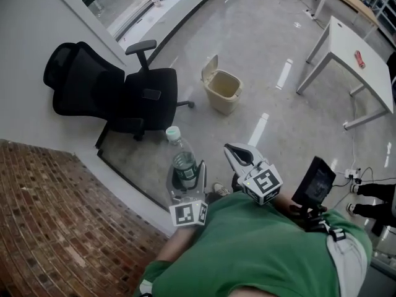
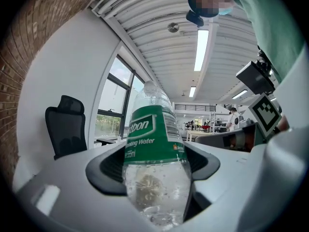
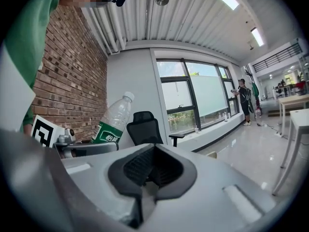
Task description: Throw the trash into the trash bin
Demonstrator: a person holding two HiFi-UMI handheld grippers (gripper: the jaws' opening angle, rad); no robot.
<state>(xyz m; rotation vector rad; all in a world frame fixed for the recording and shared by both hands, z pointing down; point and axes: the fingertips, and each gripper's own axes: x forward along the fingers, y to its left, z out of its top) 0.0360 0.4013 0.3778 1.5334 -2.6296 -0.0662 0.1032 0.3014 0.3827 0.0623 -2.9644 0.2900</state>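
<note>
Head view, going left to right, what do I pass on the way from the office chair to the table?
black office chair → water bottle → trash bin → white table

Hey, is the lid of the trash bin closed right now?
No, the trash bin stands open on the floor, with its lid tipped up beside the opening.
</note>
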